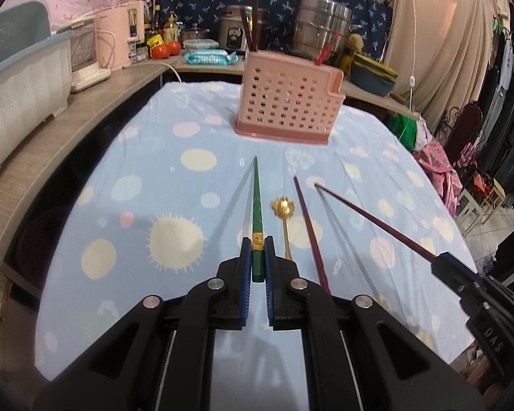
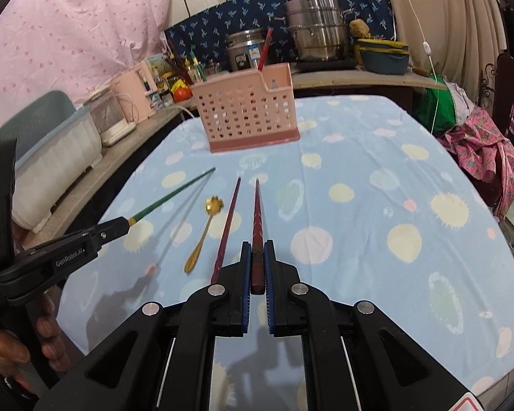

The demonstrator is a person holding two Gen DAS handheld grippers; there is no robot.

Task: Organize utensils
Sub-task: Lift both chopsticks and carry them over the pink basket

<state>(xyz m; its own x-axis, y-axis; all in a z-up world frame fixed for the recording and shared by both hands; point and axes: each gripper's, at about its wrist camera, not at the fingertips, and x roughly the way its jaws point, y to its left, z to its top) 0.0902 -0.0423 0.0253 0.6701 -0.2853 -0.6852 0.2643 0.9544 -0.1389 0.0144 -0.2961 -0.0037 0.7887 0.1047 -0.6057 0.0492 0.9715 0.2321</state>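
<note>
1. Left gripper: jaws clamped on the butt of one green chopstick, lifted off the cloth, tip aimed at the holder.
2. Right gripper: jaws clamped on one dark-red chopstick, also raised.
3. On the tablecloth between the grippers: one more red chopstick and one gold spoon.
4. Beyond: one pink utensil holder, upright, with two or three sticks in it.
5. Judgement: roughly midway; two pieces in hand, two to collect.
</note>
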